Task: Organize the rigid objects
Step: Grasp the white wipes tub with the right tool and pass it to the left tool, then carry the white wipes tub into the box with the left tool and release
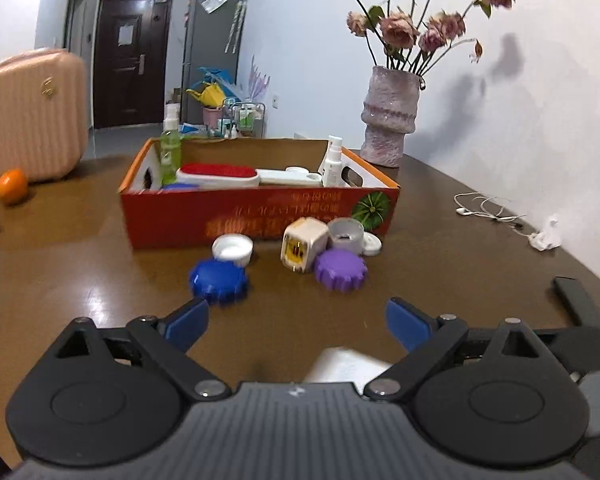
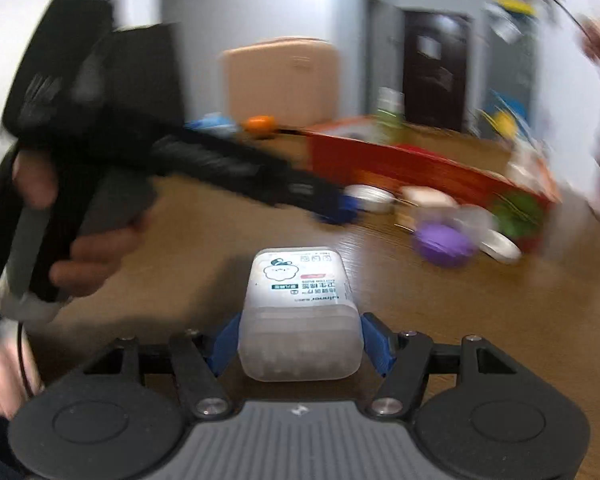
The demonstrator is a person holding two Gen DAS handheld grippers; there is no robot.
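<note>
Right gripper (image 2: 299,344) clamps a white plastic box (image 2: 300,312) above the table (image 1: 80,272); left gripper (image 1: 298,320), jaws wide, faces a blue cap (image 1: 219,275).

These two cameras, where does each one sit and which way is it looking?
Left wrist: rides on the left gripper, facing the red box and blue cap; its own open jaws show.
Right wrist: rides on the right gripper, jaws shut on a white plastic case; the person's hand shows.
Shared: red box, purple cap, pink suitcase.
</note>
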